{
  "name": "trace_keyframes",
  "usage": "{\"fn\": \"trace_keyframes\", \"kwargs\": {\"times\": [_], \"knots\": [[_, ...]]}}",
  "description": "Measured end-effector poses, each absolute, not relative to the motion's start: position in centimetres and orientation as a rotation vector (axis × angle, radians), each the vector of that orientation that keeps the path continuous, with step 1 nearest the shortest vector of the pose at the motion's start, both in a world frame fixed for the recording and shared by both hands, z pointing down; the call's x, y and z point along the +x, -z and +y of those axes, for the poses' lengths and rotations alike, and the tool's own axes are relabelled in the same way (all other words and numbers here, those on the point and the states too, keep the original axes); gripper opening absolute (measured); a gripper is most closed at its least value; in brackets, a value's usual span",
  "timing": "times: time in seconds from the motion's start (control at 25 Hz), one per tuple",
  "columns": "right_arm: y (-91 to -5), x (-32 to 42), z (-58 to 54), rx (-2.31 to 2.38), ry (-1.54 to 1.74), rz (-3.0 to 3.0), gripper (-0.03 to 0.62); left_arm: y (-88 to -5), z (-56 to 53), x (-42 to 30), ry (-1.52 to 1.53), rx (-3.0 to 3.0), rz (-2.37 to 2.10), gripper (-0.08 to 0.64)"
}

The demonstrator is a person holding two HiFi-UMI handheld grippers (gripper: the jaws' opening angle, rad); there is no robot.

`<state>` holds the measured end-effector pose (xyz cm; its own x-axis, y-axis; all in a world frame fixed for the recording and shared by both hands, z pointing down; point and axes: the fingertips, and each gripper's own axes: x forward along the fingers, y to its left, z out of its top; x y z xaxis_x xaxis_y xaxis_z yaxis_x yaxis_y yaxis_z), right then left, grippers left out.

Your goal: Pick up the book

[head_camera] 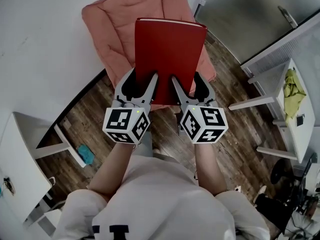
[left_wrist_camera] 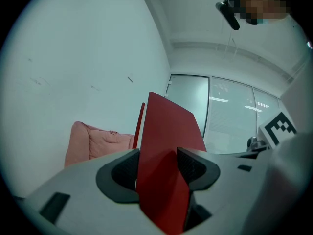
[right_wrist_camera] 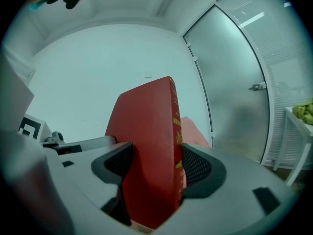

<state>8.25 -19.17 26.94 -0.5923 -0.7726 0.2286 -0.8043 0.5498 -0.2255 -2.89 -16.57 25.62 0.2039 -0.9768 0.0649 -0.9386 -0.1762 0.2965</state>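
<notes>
Left hand-held gripper (head_camera: pixel 144 75) and right hand-held gripper (head_camera: pixel 187 77) each pinch the bottom edge of the red book (head_camera: pixel 170 54), held up over the pink cushion (head_camera: pixel 110 29); gripped so low, it could tip or slip if either eases.

Pink cushion (head_camera: pixel 107 29), wooden floor (head_camera: pixel 95 121)
</notes>
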Motion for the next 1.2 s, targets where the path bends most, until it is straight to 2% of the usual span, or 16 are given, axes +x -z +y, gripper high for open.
{"fn": "trace_keyframes", "kwargs": {"times": [0.6,1.2], "knots": [[-26.6,11.0,-13.7,1.333,-0.504,-2.692,0.318,-24.8,-10.8,0.0,0.198,2.212,-1.847,0.23],[-26.0,10.7,-8.0,1.369,-0.485,-2.684,0.318,-24.3,-5.4,-0.5,0.226,2.259,-1.815,0.23]]}}
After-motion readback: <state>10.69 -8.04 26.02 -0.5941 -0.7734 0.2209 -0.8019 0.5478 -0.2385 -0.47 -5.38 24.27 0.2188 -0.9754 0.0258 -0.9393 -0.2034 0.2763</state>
